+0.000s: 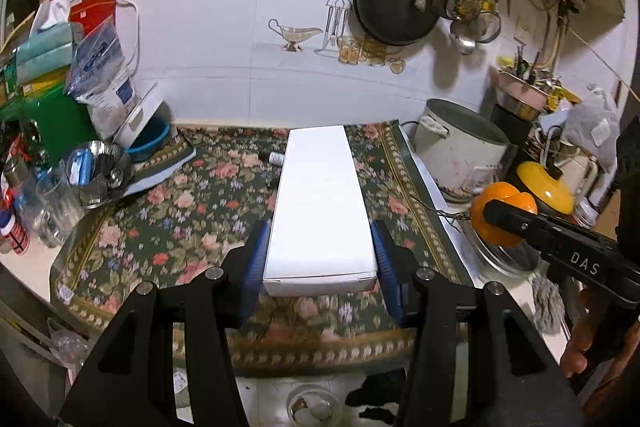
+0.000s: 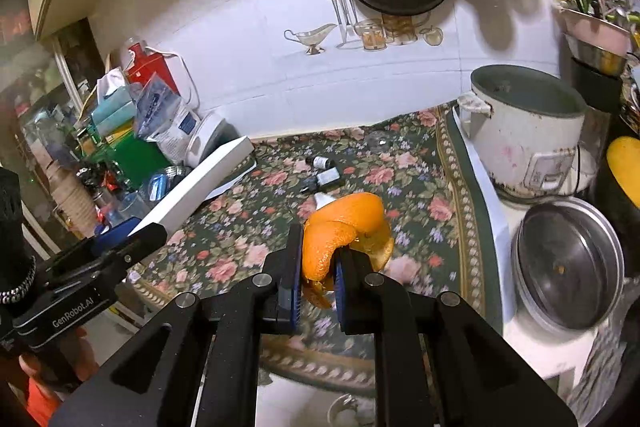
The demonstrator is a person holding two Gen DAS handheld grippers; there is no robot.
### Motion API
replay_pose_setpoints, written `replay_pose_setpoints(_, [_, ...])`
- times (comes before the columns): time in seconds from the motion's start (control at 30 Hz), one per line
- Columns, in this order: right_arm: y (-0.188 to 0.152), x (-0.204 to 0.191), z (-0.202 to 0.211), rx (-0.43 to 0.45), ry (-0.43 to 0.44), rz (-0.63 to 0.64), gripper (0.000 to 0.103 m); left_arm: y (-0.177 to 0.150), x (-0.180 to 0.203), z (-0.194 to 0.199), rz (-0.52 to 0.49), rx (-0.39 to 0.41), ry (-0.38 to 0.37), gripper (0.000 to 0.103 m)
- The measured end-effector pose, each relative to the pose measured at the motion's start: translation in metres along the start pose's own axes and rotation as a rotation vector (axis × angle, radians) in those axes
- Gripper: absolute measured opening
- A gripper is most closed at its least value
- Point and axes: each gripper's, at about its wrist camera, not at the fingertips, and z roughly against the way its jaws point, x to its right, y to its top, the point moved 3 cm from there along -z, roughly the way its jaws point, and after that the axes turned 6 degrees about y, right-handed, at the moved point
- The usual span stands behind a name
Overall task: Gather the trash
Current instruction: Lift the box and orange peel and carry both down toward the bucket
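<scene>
My left gripper is shut on a long white box and holds it above the floral mat. The box also shows in the right wrist view, with the left gripper at its near end. My right gripper is shut on a piece of orange peel above the mat. In the left wrist view the right gripper holds the peel at the right. Two small dark bottles lie on the mat beyond the peel.
A white rice cooker stands at the right, with a steel lid in front of it. Bags, boxes and jars crowd the left side. A pan and utensils hang on the tiled wall. A bowl with eggshells sits below the counter.
</scene>
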Motion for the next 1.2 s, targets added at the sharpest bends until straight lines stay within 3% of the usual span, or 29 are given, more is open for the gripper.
replay_pose_setpoints(0.33, [-0.072, -0.077, 0.022, 0.022, -0.084, -0.086, 0.012, -0.074, -0.062, 0.068, -0.07, -0.055, -0.07, 0.05])
replay_pose_setpoints(0.63, [-0.134, -0.117, 0.037, -0.039, -0.121, -0.17, 0.012, -0.143, -0.092, 0.093, -0.09, -0.198, -0.101, 0.05])
replay_pose_setpoints(0.93, [-0.195, -0.109, 0.025, -0.169, -0.174, -0.217, 0.012, -0.223, -0.092, 0.069, -0.072, -0.349, -0.109, 0.05])
replay_pose_setpoints(1.2, [-0.274, -0.06, -0.016, -0.312, -0.198, -0.25, 0.013, -0.322, -0.072, -0.004, -0.05, -0.509, -0.081, 0.05])
